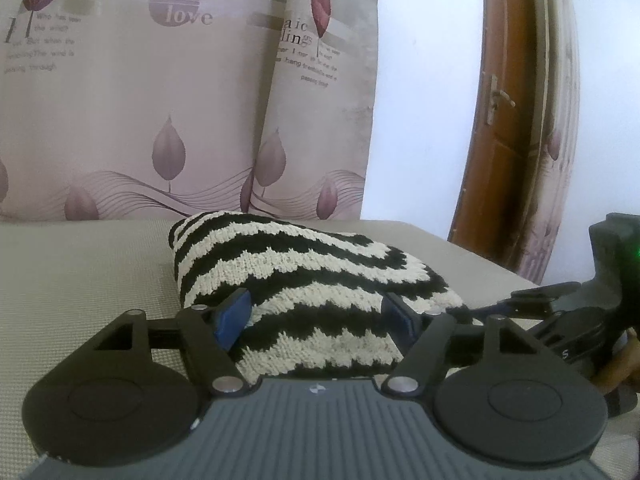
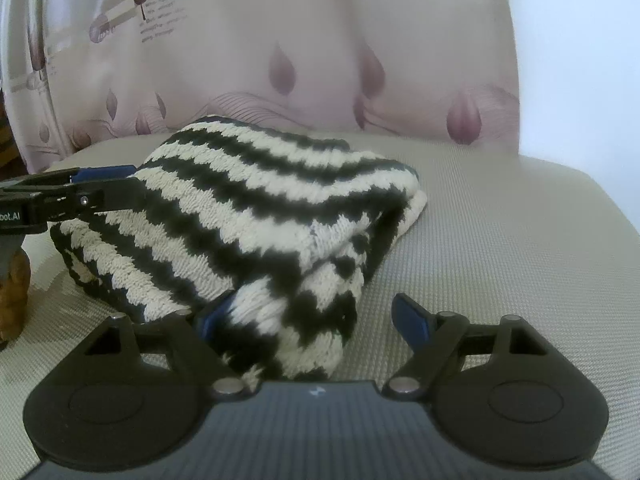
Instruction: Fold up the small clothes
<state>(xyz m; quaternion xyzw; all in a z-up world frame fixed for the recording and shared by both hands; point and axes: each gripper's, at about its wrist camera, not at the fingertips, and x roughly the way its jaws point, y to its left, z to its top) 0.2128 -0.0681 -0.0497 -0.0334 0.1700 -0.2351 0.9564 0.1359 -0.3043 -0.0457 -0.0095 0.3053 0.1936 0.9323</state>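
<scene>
A black-and-cream zigzag knit garment point(image 1: 304, 280) lies bunched and folded on a beige mesh surface point(image 1: 80, 280). My left gripper point(image 1: 316, 316) is open, its blue-padded fingers spread either side of the garment's near edge. My right gripper point(image 2: 316, 320) is open too, with the garment's near corner point(image 2: 304, 320) lying between its fingers. The garment fills the middle of the right wrist view point(image 2: 248, 208). The left gripper shows at the left edge of the right wrist view point(image 2: 100, 184), at the garment's left side. The right gripper shows at the right edge of the left wrist view point(image 1: 540, 300).
A pale pink curtain with purple leaves and printed words point(image 1: 160, 100) hangs behind the surface. A brown wooden door with a handle point(image 1: 496, 120) stands at the right. The person's hand point(image 2: 12, 292) shows at the left edge of the right wrist view.
</scene>
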